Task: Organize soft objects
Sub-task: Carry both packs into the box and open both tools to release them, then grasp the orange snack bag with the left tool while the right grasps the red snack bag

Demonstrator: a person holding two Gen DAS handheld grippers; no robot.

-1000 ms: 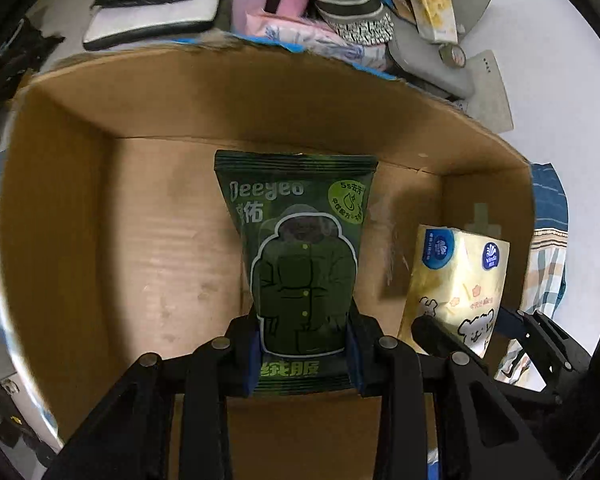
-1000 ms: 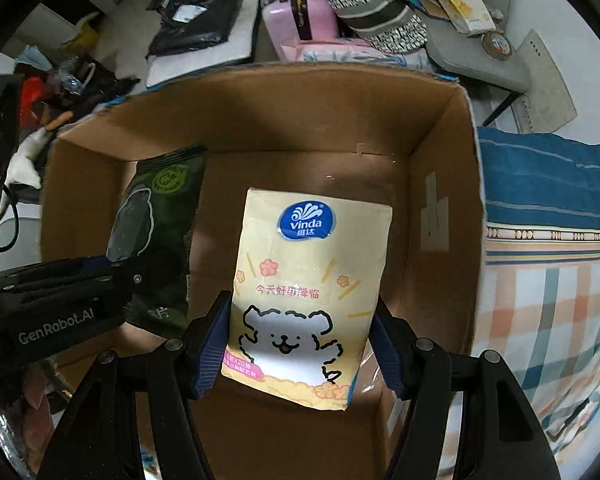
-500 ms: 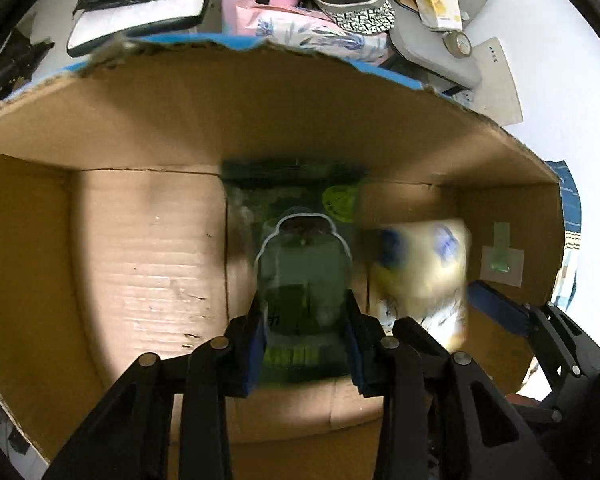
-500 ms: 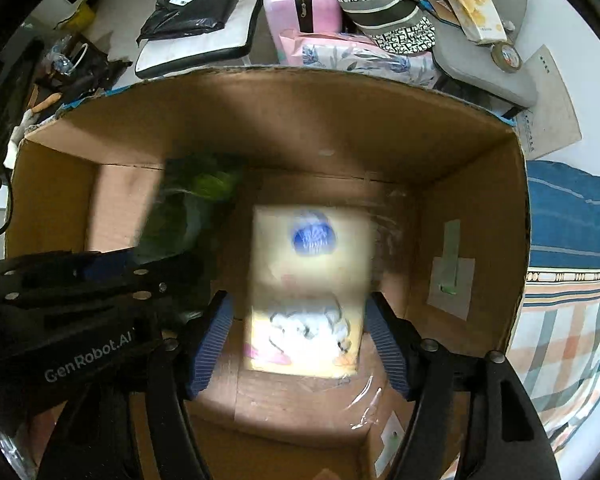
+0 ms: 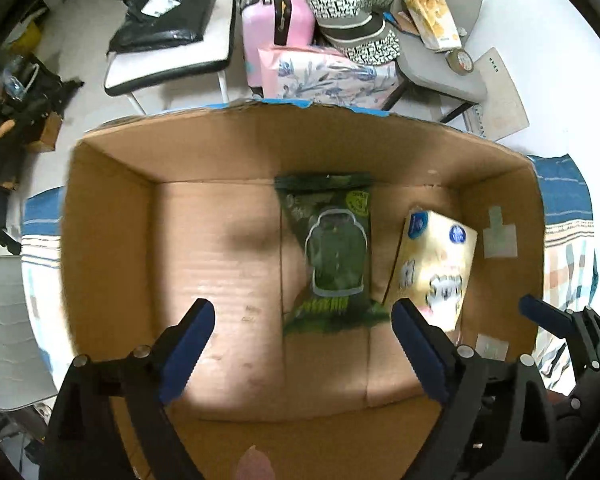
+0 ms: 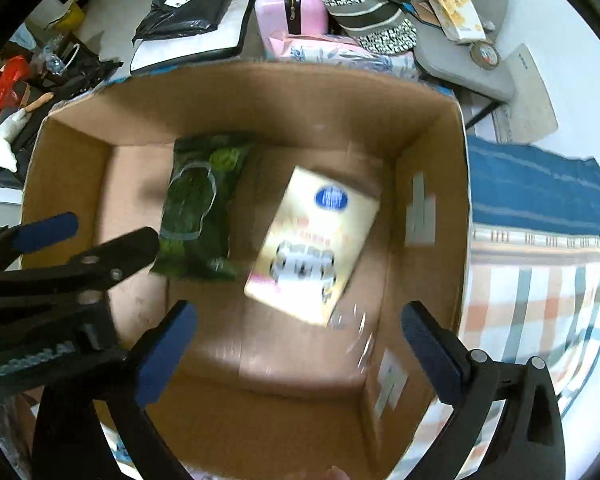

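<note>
Change: a second ago I pinched both packs; now they lie loose in the box.
Left claw (image 5: 302,316): mine, spread wide, empty, above the box floor.
Right claw (image 6: 300,320): spread wide, empty.
Box (image 5: 112,240): holds the green pack (image 5: 328,248) mid-floor and the yellow pack (image 5: 432,264) tilted beside it, near the right wall.
Room: bare floor left of the green pack.
</note>
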